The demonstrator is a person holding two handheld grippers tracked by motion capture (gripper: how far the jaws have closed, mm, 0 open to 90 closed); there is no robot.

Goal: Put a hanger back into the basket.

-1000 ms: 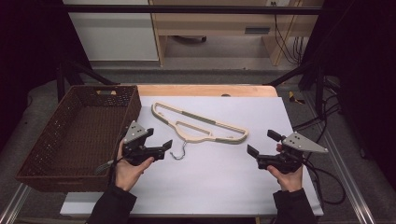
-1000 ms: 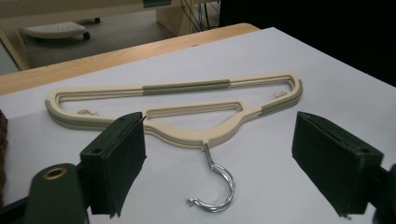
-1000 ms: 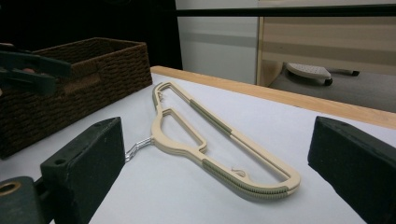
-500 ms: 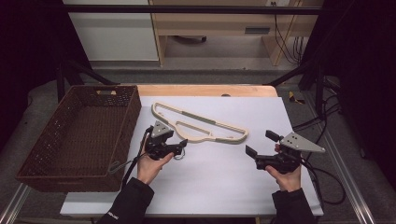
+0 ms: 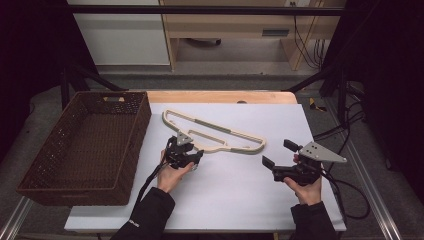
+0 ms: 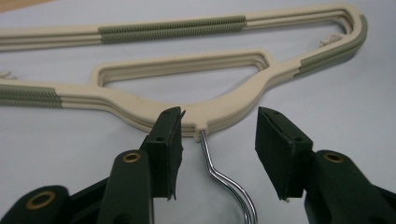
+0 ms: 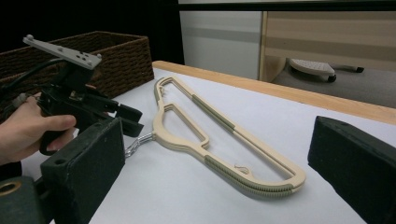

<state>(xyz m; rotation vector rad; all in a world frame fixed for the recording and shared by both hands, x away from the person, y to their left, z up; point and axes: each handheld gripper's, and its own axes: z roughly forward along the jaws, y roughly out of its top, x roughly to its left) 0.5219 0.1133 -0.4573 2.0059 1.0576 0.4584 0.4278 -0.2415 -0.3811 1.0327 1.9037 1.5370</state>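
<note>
Cream hanger lies flat just right of wicker basket, light, stiff, slick plastic w/ thin wire hook; left gripper jaws closing, astride neck, not yet pinching—grab there; right gripper jaws apart, empty.

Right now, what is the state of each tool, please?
Left tool: open, jaws have just been closing around the hook of the hanger, not gripping it yet.
Right tool: open, holding nothing.
</note>
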